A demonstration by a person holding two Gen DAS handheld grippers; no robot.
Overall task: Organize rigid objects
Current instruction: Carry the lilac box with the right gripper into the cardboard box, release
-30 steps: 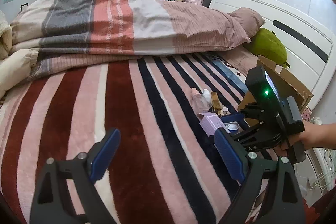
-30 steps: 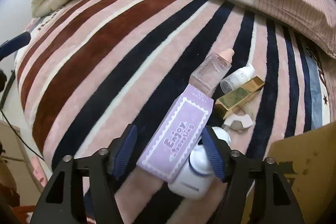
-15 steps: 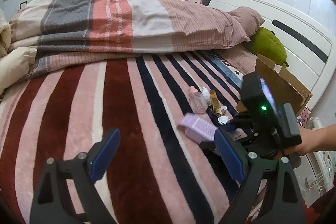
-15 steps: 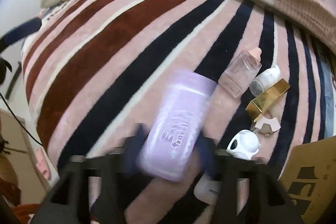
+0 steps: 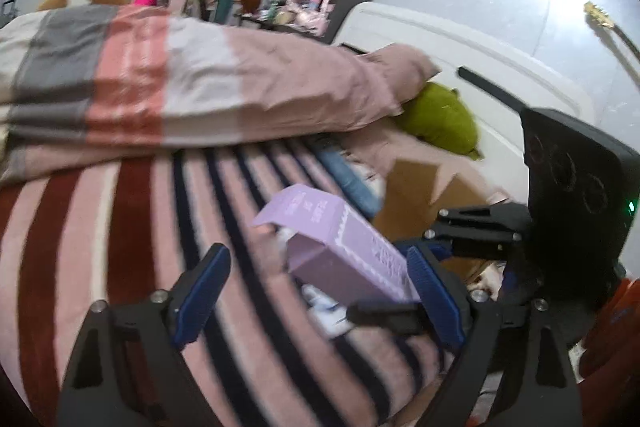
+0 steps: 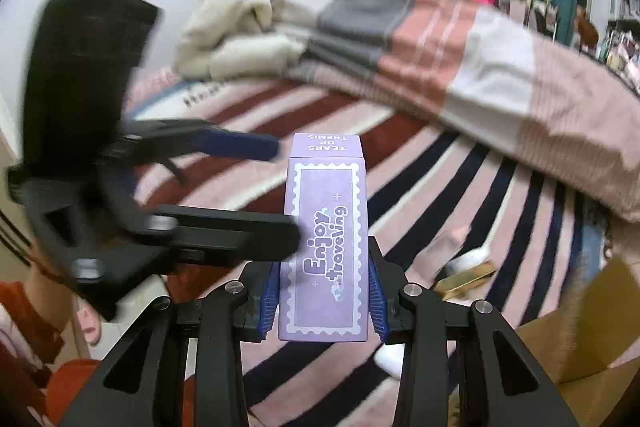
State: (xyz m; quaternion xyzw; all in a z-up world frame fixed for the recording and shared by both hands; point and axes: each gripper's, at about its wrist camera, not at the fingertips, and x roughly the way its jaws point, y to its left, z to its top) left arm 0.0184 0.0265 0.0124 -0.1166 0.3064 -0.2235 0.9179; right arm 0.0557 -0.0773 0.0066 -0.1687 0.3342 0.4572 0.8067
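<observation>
Purple box (image 6: 325,251) is pinched between the right tongs (image 6: 323,293) and held lifted above the striped bed (image 6: 420,195). The left tongs (image 5: 316,297) are spread wide, just beside the box.

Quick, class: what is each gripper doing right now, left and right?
Left gripper: open, holding nothing.
Right gripper: closed on the purple box, lifted off the bed.

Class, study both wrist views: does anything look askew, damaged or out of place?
Nothing looks damaged or spilled. The purple box sits squarely in the right gripper, lifted off the striped blanket. The left gripper is open beside it.
</observation>
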